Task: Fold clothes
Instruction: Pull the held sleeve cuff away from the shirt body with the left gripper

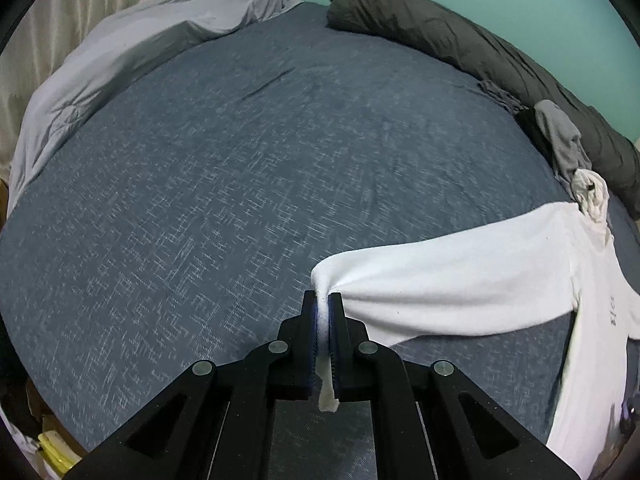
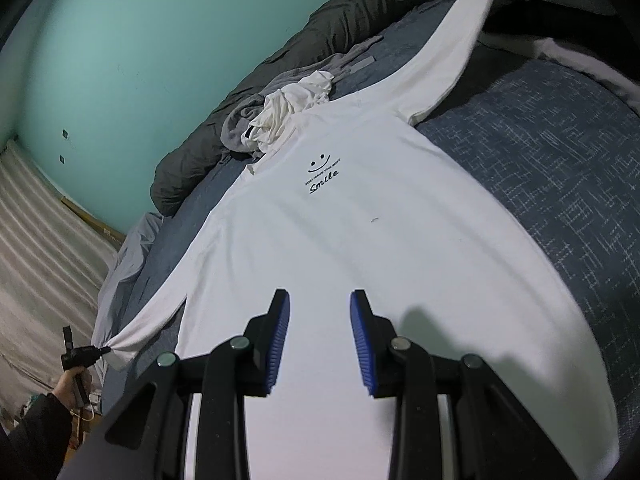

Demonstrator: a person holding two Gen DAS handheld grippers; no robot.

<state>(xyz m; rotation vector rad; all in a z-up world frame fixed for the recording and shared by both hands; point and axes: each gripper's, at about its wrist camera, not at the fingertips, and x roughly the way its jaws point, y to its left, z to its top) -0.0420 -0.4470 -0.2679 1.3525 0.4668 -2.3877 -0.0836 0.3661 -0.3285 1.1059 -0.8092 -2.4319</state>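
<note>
A white long-sleeved shirt (image 2: 360,248) with a small black "Smile" print lies spread on the blue bed cover (image 2: 560,184). My left gripper (image 1: 323,300) is shut on the cuff of its sleeve (image 1: 440,280), which stretches taut above the bed; a bit of cuff sticks out behind the pads. The same left gripper (image 2: 105,349) shows small at the lower left of the right wrist view, pinching the sleeve end, held by a hand (image 2: 72,380). My right gripper (image 2: 320,300) hovers over the shirt's lower body, jaws apart with nothing between them. The other sleeve (image 2: 452,40) runs toward the far corner.
A crumpled pile of white and grey clothes (image 2: 288,108) lies by the shirt's collar. A dark rolled duvet (image 1: 480,52) runs along the teal wall (image 2: 120,40). A pale grey sheet (image 1: 120,52) bunches at the bed's far left edge, with a curtain (image 2: 36,240) behind.
</note>
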